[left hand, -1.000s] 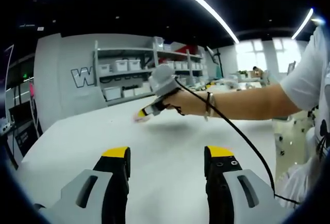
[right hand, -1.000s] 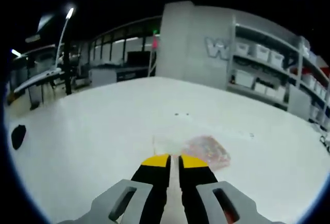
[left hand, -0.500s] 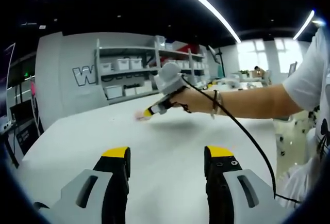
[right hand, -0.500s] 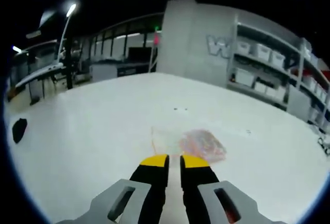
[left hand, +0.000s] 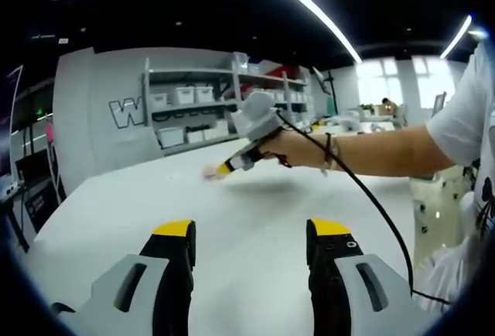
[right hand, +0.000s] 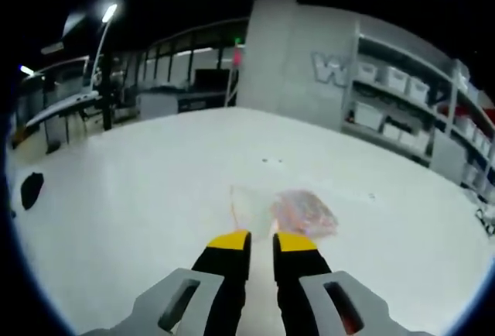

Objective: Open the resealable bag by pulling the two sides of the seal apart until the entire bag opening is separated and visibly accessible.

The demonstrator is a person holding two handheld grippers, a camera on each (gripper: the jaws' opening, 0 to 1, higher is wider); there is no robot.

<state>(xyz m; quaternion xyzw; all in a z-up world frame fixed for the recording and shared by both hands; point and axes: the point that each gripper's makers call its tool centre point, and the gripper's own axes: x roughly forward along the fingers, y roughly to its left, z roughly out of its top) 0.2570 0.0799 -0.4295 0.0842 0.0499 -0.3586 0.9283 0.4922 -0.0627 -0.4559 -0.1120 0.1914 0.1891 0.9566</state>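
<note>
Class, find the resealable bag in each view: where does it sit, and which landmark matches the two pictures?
Left gripper view: the bag is a small pinkish patch far across the table, left of centre, at the right claw's tip.
Right gripper view: the bag lies just ahead of the claw, slightly right of centre.
Shared landmark: the wall letter W beside the shelves.

Left gripper (left hand: 251,231): jaws spread wide over bare white worktop (left hand: 247,204). Ahead of the jaws, right gripper (left hand: 224,169) comes in from the right, held by a hand (left hand: 282,150), black cable (left hand: 371,208) trailing, tips at small pinkish bag (left hand: 209,172); its jaw gap unclear.
</note>
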